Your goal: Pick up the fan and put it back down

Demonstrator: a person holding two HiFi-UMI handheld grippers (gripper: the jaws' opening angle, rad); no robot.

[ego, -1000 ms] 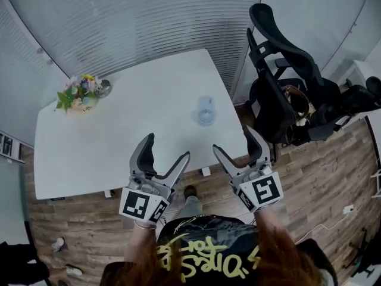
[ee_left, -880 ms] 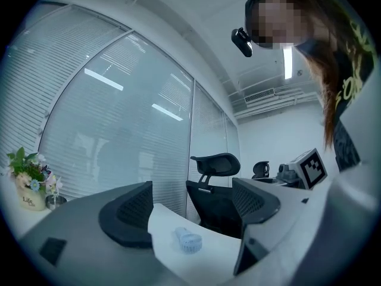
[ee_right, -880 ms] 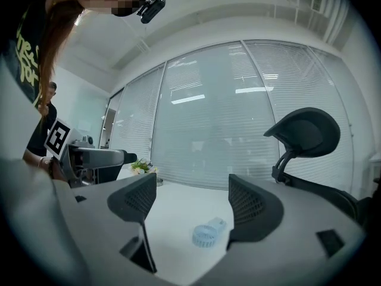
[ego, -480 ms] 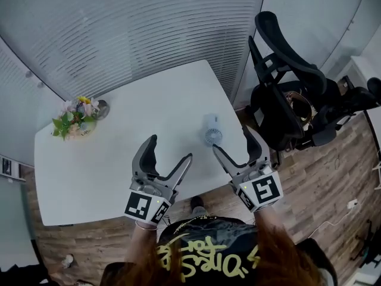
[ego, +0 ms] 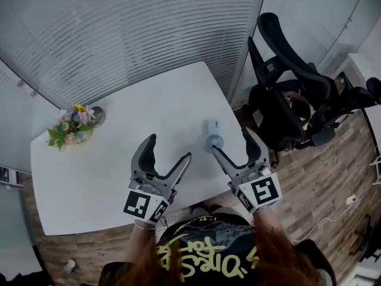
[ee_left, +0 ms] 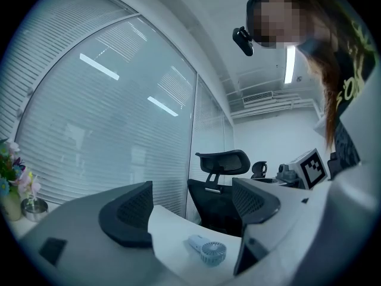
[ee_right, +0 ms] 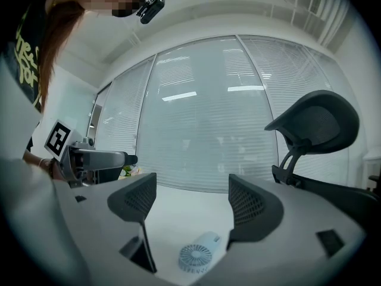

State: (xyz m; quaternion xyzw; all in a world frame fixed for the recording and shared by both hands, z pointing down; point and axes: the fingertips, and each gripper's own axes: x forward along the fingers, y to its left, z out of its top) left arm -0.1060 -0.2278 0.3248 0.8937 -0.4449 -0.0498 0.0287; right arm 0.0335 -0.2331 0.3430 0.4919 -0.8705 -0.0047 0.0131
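The fan (ego: pixel 213 136) now lies closer to the right gripper (ego: pixel 233 144) than a second ago, on the bench (ego: pixel 119 159) near its right edge. Right fingers (ee_right: pixel 253 207) stand wide and empty, evidently framing the fan for a grasp. The left gripper (ego: pixel 168 149) is likewise wide and idle.

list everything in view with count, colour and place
fan: one, pale blue, lying at the table's right front edge
table: one, white, centre
flowers: one bunch, mixed colours, table's far left corner
chair: one nearest, black, right of the table
floor: one, brown wood, around the table
left gripper: one, grey, fingers open, empty, over the table's front
right gripper: one, grey, fingers open, empty, just short of the fan
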